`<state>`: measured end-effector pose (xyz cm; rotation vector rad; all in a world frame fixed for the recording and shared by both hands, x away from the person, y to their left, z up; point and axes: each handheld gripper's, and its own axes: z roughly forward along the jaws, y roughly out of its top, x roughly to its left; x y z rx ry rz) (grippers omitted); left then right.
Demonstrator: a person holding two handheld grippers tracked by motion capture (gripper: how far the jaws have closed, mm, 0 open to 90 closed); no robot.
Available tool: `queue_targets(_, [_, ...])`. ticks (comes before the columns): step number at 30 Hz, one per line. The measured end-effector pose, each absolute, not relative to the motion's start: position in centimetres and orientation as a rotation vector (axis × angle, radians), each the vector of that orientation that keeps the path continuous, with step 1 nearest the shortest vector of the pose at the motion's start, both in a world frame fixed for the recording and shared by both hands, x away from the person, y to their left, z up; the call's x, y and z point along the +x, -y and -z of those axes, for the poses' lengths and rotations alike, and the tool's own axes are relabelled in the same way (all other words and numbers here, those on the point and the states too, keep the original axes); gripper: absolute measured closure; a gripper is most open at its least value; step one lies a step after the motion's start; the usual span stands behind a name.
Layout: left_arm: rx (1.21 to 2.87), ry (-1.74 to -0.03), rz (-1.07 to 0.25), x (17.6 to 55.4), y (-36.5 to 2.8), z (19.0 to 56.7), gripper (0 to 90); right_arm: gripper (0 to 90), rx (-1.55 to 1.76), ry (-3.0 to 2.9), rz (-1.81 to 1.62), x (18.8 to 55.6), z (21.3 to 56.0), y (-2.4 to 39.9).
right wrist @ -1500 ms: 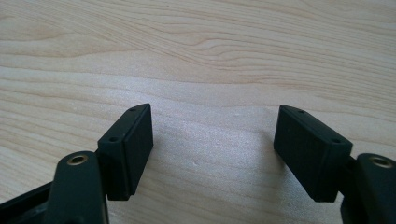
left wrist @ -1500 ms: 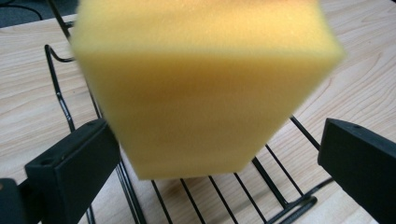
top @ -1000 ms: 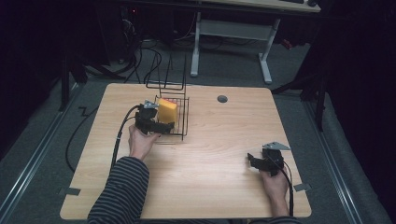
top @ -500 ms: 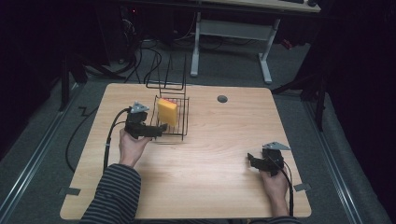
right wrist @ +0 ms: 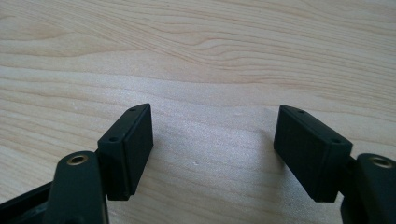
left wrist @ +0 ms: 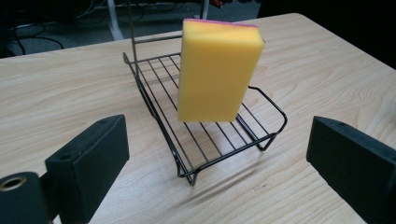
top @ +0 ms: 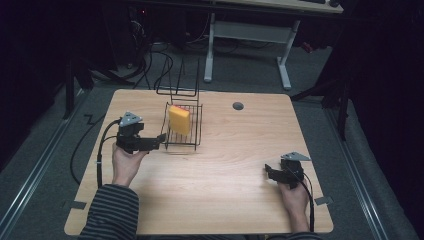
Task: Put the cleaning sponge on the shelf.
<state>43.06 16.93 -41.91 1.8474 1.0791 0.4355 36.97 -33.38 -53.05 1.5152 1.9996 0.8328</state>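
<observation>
A yellow sponge (top: 179, 120) with a thin pink top stands on end in a black wire rack (top: 196, 136) at the back left of the table. In the left gripper view the sponge (left wrist: 217, 70) leans against the back of the rack (left wrist: 261, 100). My left gripper (top: 159, 141) is just left of the rack and points at it. Its jaws have just been closing a little but stand open (left wrist: 219, 140), with nothing between them. My right gripper (top: 268, 173) rests open near the front right, over bare wood (right wrist: 212, 135).
The wooden table (top: 225, 200) has a round cable hole (top: 238, 106) near its back edge. A cable runs from the left gripper off the table's left edge. A desk frame and cables stand on the floor behind.
The left gripper has drawn back to the left, away from the sponge, which stays standing in the rack. The right hand has not moved.
</observation>
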Motion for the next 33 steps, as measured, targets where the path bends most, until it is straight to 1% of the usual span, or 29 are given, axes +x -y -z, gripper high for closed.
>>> queue_targets(18, [1.811,-1.111,-0.466,40.7,-19.5,41.3,7.7,28.6,1.515,-1.999,-0.833,37.0,53.0,33.4])
queue_targets(33, [1.774,-1.164,-0.476,39.1,-21.7,42.1,9.0,28.6,1.515,-1.999,-0.832,37.0,53.0,33.4])
